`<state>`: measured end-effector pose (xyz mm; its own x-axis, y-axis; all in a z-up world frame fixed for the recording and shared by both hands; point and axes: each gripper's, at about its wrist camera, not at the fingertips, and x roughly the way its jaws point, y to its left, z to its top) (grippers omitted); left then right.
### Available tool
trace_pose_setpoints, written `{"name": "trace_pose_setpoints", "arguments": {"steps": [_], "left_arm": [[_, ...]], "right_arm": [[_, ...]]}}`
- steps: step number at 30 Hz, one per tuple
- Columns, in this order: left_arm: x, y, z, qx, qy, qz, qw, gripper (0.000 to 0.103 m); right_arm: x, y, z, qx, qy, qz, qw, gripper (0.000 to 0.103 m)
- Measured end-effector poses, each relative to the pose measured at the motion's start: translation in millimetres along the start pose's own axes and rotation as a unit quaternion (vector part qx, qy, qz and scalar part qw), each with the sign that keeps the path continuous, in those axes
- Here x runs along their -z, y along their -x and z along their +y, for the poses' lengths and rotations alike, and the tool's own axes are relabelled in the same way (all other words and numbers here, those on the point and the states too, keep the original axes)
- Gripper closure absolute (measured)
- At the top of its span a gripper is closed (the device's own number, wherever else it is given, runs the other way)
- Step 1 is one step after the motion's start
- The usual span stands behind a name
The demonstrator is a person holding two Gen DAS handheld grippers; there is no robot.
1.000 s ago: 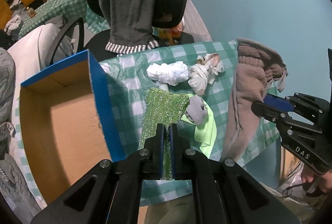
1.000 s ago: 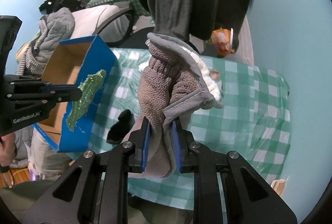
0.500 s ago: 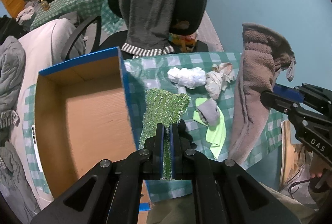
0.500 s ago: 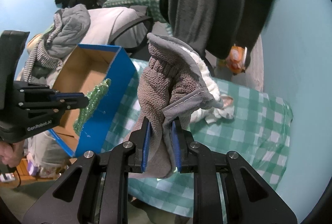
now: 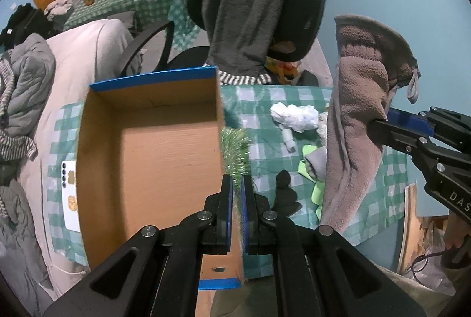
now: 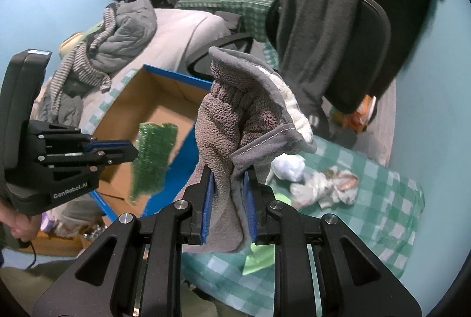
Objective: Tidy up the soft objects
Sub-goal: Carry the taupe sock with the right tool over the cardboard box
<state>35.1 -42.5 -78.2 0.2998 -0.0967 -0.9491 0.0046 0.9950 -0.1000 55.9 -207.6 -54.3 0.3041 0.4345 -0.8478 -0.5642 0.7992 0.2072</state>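
Now the left gripper point(image 5: 237, 193) pinches a green scrubber point(image 6: 153, 156) beside the cardboard box point(image 5: 147, 146); the right gripper point(image 6: 228, 199) clamps a brown towel point(image 6: 235, 126) (hanging). Next, probably release over the box.

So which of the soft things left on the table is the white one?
The crumpled white cloth near the table's far edge. The others there are a lime-green cloth with a grey piece on it and a black sock.

Right gripper point(image 6: 228, 206) clamps a brown-grey fleece cloth point(image 6: 235, 137); left gripper point(image 6: 134, 153) holds a glittery green cloth point(image 6: 153, 161) beside the blue-edged cardboard box point(image 6: 164, 117)
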Motion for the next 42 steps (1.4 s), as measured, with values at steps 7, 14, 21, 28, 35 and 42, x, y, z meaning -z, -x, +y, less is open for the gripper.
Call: {"name": "trace_pose_setpoints", "arguments": {"steps": [7, 14, 21, 28, 35, 42], "left_arm": [[6.3, 7.0, 25.0, -0.01, 0.025, -0.004, 0.9996, 0.098], [16.1, 5.3, 51.4, -0.014, 0.055, 0.0, 0.9984, 0.098], [24.3, 5.5, 70.5, -0.027, 0.075, 0.005, 0.9968, 0.098], [36.1, 7.4, 91.9, -0.036, 0.109, 0.008, 0.9933, 0.098], [50.2, 10.9, 111.3, -0.045, 0.136, 0.01, 0.9896, 0.098], [59.7, 12.9, 128.5, -0.049, 0.156, 0.013, 0.9865, 0.098]], "right_arm": [[-18.8, -9.5, 23.0, -0.017, 0.032, -0.001, 0.999, 0.084], [-32.9, -27.4, 46.4, -0.036, 0.06, 0.006, 0.998, 0.084], [-39.9, -60.6, 66.5, -0.047, 0.078, 0.032, 0.995, 0.084], [-50.6, -73.4, 93.6, -0.06, 0.105, 0.041, 0.992, 0.084], [-58.0, -93.7, 122.7, -0.07, 0.136, 0.056, 0.987, 0.084], [-62.2, -117.0, 144.1, -0.076, 0.149, 0.077, 0.983, 0.082]]}}
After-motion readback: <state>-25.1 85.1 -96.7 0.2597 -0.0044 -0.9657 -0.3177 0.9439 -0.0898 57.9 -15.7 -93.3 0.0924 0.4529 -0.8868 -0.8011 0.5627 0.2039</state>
